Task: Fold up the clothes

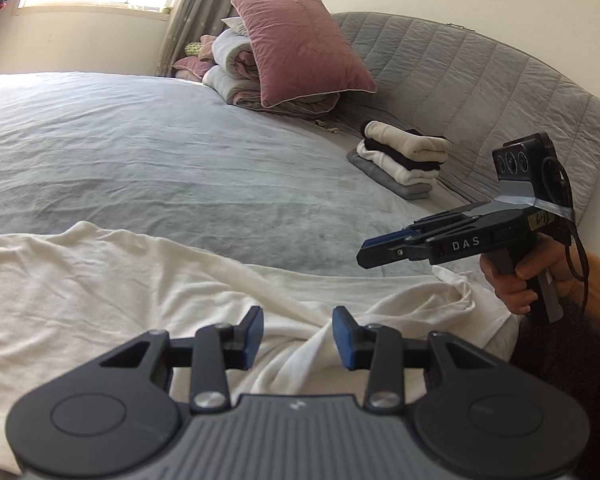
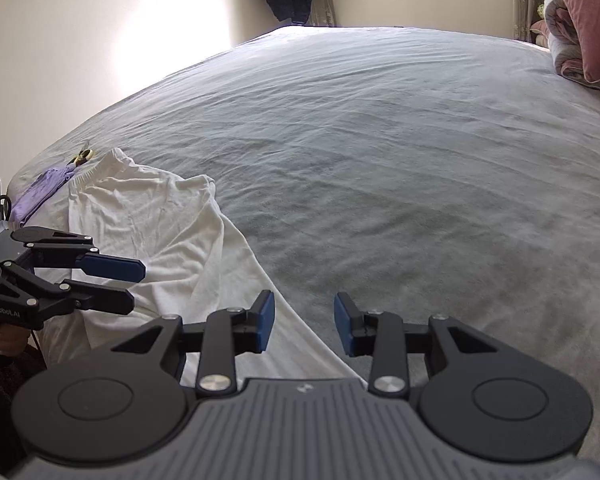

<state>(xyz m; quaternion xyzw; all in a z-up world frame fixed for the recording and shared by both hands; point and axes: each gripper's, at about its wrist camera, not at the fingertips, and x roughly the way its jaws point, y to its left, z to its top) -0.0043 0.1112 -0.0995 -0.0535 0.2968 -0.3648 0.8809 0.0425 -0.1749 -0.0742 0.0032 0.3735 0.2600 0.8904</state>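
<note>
The white garment (image 1: 148, 292) lies spread and rumpled along the near edge of the bed (image 1: 180, 148), its long axis running across the left wrist view from the left edge to the bunched end at the right; in the right wrist view the same cloth (image 2: 152, 220) stretches away leftward to a gathered hem, just beside a lilac cloth (image 2: 40, 196).

The left gripper (image 1: 298, 338) hovers directly over the garment, jaws parted to a moderate gap with nothing between the blue pads; a raised fold of cloth sits just ahead of and below them, so this hand is the nearer to the fabric's middle.

The right gripper (image 2: 305, 326) stands at the garment's right-hand margin, its jaws likewise open and empty; the slanting edge of the cloth passes under the left finger while bare grey sheet shows beneath the right one; seen from the left wrist view, this gripper (image 1: 366, 254) hangs above the bunched end, apart from it.

A grasp would likely call for each gripper to drop onto its own end of that long axis.

No container is present; at the quilted headboard (image 1: 480, 80) a stack of folded clothes (image 1: 404, 160) rests on the bed, well apart from the garment, with a pink pillow (image 1: 300, 44) leaning on folded bedding beyond.
</note>
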